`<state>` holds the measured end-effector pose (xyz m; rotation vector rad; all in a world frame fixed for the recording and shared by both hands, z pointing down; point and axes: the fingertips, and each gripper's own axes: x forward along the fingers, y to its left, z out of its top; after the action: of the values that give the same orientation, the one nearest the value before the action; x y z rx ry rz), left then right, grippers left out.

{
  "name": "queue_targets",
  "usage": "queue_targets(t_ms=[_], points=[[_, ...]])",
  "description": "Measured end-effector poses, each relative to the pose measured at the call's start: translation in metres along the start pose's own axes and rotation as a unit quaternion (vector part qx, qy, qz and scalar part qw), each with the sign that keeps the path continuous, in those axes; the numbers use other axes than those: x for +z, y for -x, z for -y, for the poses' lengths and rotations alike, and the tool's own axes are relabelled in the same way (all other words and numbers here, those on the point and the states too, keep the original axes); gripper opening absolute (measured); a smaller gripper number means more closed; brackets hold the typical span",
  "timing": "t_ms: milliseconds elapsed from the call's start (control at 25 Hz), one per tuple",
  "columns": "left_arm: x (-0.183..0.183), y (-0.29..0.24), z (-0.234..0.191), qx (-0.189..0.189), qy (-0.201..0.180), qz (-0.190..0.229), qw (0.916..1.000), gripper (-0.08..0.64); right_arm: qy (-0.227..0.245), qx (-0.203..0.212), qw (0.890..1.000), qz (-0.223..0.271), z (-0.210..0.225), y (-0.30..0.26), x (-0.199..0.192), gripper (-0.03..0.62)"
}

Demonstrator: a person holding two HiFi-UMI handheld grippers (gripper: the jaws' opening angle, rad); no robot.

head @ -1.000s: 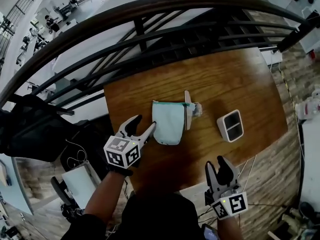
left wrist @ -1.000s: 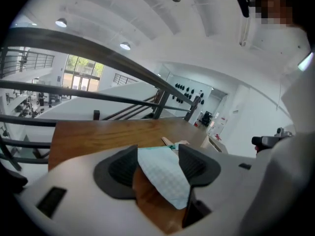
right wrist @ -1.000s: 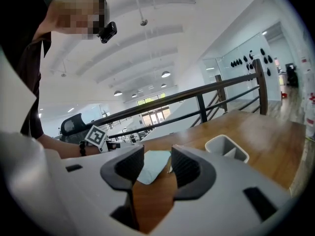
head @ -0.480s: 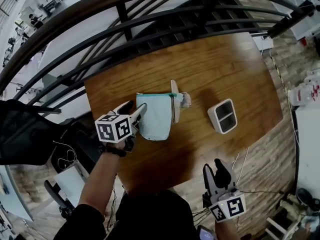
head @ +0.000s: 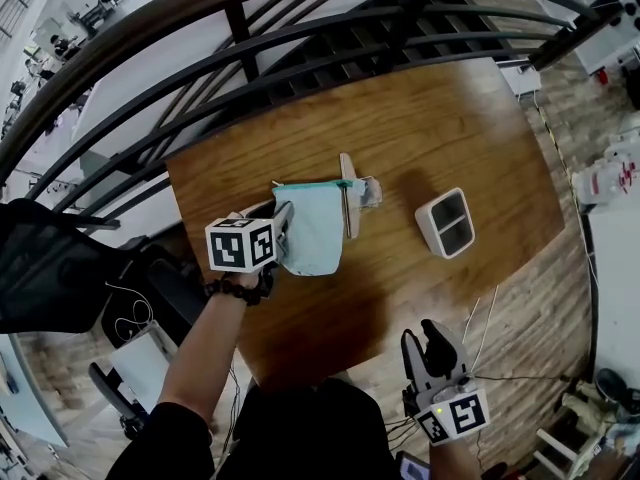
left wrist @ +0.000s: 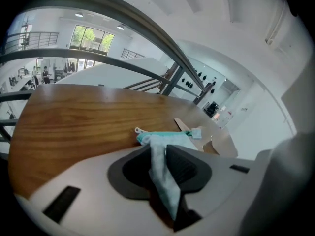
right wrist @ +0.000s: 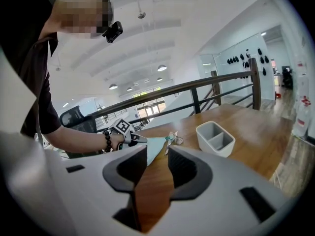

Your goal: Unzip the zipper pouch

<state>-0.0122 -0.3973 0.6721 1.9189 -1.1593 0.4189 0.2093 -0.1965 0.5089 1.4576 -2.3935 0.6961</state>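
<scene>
No legible text or markings

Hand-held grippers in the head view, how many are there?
2. The left hand-held gripper, jaws just closed further, pinches the teal zipper pouch's left edge; the right hand-held gripper, jaws also closing, hangs empty by the table's near edge.

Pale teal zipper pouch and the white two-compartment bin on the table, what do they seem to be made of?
The pale teal zipper pouch is probably thin woven fabric with a matte finish; it creases and folds limply. The white two-compartment bin is likely moulded plastic, smooth and slightly satin, with rigid, even walls and rounded corners.
</scene>
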Motion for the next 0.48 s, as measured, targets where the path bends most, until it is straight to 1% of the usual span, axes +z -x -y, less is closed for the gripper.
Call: queue_targets(t_ms=[120,240,360,440,480], points=[[0.002,0.011,0.009,-0.02,0.002,0.016,0.9997,0.039,0.007,0.004,1.0,0.001,-0.007,0.001,0.001,0.127],[0.008,0.031,0.022,-0.034,-0.02,0.046,0.9982,0.021,0.013,0.009,1.0,0.006,-0.015,0.002,0.005,0.124],[0.017,0.059,0.035,-0.045,-0.058,0.086,0.9936,0.021,0.018,0.018,1.0,0.012,-0.028,0.0,0.01,0.124],[0.021,0.08,0.047,-0.054,-0.097,0.112,0.9875,0.021,0.022,0.028,0.999,0.018,-0.041,-0.002,0.015,0.123],[0.021,0.091,0.054,-0.057,-0.122,0.123,0.9831,0.02,0.025,0.034,0.999,0.021,-0.049,-0.003,0.017,0.123]])
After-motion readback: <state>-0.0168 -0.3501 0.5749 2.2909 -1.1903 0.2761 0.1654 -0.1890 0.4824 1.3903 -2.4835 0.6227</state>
